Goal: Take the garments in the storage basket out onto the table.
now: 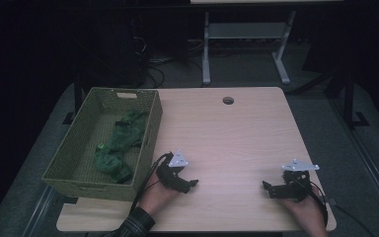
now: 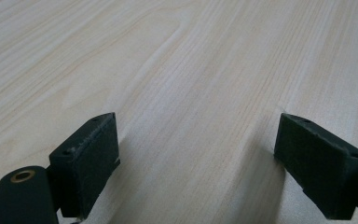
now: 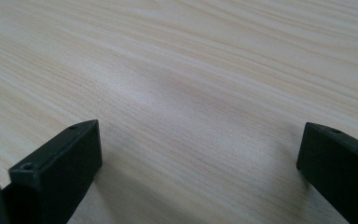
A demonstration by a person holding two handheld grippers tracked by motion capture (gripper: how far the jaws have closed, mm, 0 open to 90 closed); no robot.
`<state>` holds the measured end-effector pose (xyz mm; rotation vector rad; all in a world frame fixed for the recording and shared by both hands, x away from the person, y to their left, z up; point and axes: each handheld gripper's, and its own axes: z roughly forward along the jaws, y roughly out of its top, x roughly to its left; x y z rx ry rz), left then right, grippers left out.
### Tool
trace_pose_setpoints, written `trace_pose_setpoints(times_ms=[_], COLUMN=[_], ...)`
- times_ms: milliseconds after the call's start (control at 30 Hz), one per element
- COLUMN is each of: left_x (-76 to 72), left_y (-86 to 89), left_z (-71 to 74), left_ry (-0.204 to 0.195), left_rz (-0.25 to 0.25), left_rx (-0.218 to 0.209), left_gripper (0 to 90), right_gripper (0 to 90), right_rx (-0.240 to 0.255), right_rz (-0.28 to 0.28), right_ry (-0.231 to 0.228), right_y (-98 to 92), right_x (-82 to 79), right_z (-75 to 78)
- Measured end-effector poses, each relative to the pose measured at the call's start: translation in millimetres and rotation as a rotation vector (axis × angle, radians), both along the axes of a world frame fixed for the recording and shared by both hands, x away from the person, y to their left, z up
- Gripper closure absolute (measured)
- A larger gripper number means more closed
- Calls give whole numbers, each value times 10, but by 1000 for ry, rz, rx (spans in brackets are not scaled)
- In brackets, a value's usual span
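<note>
- There's a woven green basket point(image 1: 148, 129) sitting at the left side of the light wood surface point(image 1: 237, 133), with its near left corner hanging over the edge a bit.
- Inside the basket is a crumpled green cloth point(image 1: 118, 148), bunched up along the right wall and running from roughly the middle to the near end. The rest of the basket floor is bare.
- The left claw point(image 1: 190, 183) is low over the surface just beside the basket's near right corner, jaws wide apart with nothing between them, just wood grain point(image 2: 196, 116).
- The right claw point(image 1: 268, 186) is well apart from the basket, near the right front of the surface, jaws also spread wide and gripping nothing point(image 3: 200, 121).
- Both claws point toward each other.
</note>
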<state>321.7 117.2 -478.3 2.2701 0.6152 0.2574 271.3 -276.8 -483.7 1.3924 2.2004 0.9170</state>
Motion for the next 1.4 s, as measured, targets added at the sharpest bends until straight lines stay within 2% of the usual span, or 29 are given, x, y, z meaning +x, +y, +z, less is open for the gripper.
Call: trace_pose_setpoints(times_ms=[300,500,633,900,1167,1300,1400], left_x=[10,18,26,3,5,-11,-17], left_y=[-5,5,22,45,28,27,30], left_z=[4,27,69,207,308,374,424], left_ry=[4,-1,17,14,51,51,50], left_rz=[3,9,10,10,2,5,-1], left_rx=[2,19,19,13,13,3,11], left_gripper=[126,130,130,131,136,135,135], right_gripper=[0,0,0,0,0,0,0], right_rx=[0,0,0,0,-1,-2,-1], right_rz=[0,1,0,4,12,16,15], right_ry=[0,1,0,2,0,-3,-2], right_y=[0,0,1,2,3,4,6], right_x=[0,0,-3,-9,-10,-11,-12], right_z=[0,1,0,1,0,-1,0])
